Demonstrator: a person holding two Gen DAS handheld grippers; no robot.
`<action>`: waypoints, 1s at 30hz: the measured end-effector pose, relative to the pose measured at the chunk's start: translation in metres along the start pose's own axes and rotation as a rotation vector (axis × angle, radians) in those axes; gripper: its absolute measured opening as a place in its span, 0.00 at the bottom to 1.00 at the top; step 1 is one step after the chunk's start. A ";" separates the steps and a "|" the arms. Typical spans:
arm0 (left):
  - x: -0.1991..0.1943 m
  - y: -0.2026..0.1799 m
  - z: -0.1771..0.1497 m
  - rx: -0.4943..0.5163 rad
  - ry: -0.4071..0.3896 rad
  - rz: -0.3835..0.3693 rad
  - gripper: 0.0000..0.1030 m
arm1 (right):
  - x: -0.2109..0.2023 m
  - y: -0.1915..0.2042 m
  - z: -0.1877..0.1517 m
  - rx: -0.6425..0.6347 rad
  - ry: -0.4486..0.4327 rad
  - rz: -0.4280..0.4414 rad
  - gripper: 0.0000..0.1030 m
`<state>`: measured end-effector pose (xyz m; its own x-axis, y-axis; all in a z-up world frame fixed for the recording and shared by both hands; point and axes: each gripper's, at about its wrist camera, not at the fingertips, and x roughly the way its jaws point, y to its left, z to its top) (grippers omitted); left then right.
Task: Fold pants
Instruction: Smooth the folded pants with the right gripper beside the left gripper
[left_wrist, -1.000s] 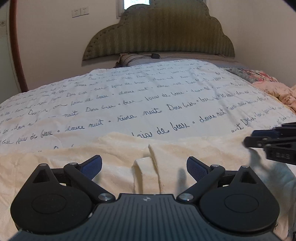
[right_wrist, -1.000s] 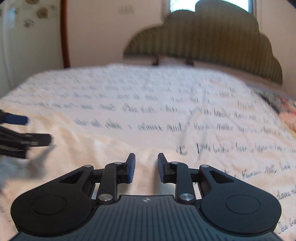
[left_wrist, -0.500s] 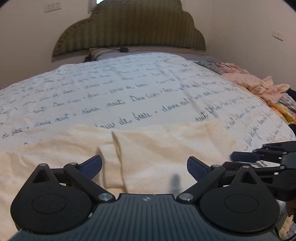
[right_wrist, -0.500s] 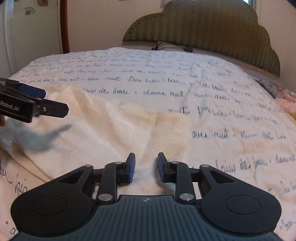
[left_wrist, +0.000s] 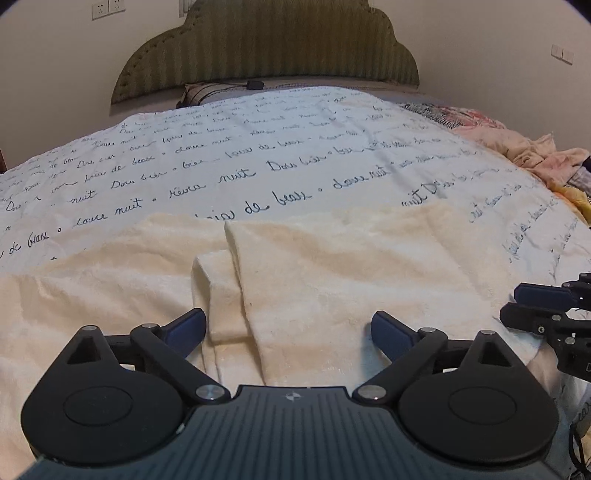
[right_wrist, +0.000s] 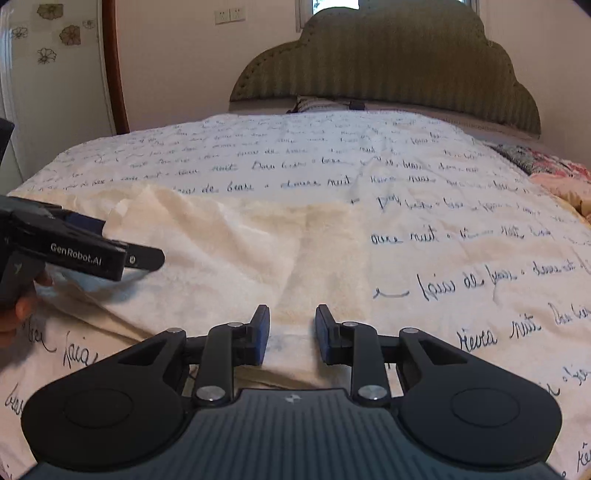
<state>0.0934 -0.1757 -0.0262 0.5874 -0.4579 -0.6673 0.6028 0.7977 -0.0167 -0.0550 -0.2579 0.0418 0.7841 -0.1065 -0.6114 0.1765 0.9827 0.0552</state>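
Cream fleece pants (left_wrist: 332, 280) lie flat across the near part of the bed, one layer folded over another with an edge near the middle; they also show in the right wrist view (right_wrist: 236, 243). My left gripper (left_wrist: 288, 328) is wide open and empty, hovering just above the pants. My right gripper (right_wrist: 291, 332) is open with a narrow gap, empty, over the pants' right end. Each gripper shows in the other's view: the right one (left_wrist: 546, 314) at the right edge, the left one (right_wrist: 88, 251) at the left.
The bed has a white cover with blue handwriting print (left_wrist: 258, 158) and a green scalloped headboard (left_wrist: 266, 44). A pile of pink and patterned clothes (left_wrist: 517, 147) lies at the bed's right side. A pillow (right_wrist: 317, 105) lies by the headboard.
Both grippers have shifted and steadied over the pants. The right gripper moved onto the pants' right end; the left view swung back to centre on the fold. Both jaws keep their openings.
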 end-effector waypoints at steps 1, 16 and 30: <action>-0.003 0.001 0.003 0.000 -0.014 -0.003 0.95 | -0.001 0.003 0.002 -0.008 -0.016 0.006 0.26; 0.031 0.007 0.027 -0.031 0.036 0.108 0.95 | 0.034 0.038 0.013 -0.050 0.030 0.044 0.40; 0.021 0.014 0.017 -0.006 0.033 0.146 0.98 | 0.032 0.047 0.007 -0.028 0.018 0.035 0.66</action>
<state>0.1238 -0.1808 -0.0280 0.6504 -0.3242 -0.6870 0.5094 0.8570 0.0779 -0.0169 -0.2162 0.0303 0.7786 -0.0692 -0.6237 0.1322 0.9897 0.0551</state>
